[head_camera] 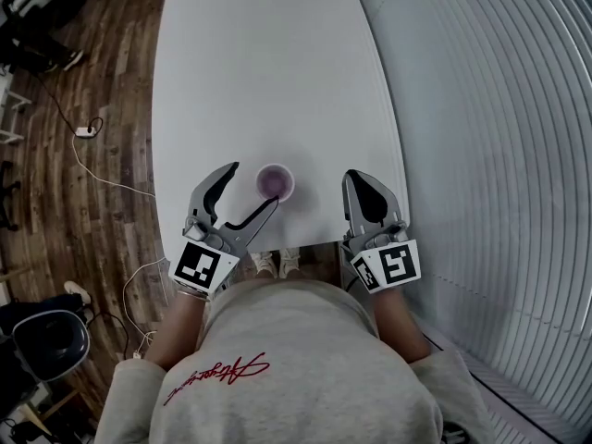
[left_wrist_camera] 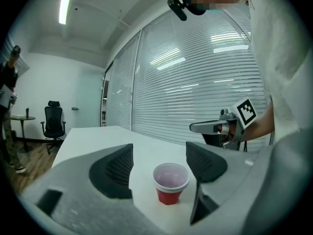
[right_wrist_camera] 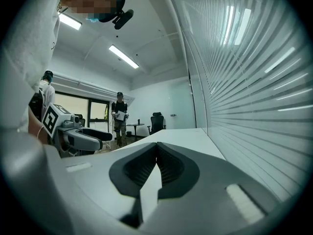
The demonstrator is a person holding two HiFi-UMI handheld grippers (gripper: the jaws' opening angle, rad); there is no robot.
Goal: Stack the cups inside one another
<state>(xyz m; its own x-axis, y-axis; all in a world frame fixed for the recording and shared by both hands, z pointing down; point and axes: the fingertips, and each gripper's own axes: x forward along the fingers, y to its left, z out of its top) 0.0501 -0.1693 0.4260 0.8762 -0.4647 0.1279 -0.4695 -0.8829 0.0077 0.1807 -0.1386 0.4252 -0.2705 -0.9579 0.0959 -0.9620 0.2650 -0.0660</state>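
A red cup [head_camera: 275, 181] with a pale inside stands upright on the white table [head_camera: 268, 72], near its front edge. In the left gripper view the red cup [left_wrist_camera: 170, 182] shows a double rim, as if one cup sits in another. My left gripper [head_camera: 252, 185] is open just left of the cup and does not touch it. Seen along its own jaws, the left gripper [left_wrist_camera: 159, 156] has the cup beyond and between its fingers, apart from both. My right gripper [head_camera: 355, 178] is shut and empty to the right of the cup; its fingers meet in the right gripper view [right_wrist_camera: 157, 154].
The table runs far ahead of the cup. A wall of slatted blinds [head_camera: 499, 137] runs along the right side. Wooden floor with a cable [head_camera: 88, 155] lies to the left. An office chair [left_wrist_camera: 53, 121] and a standing person [right_wrist_camera: 119, 116] are at the far end of the room.
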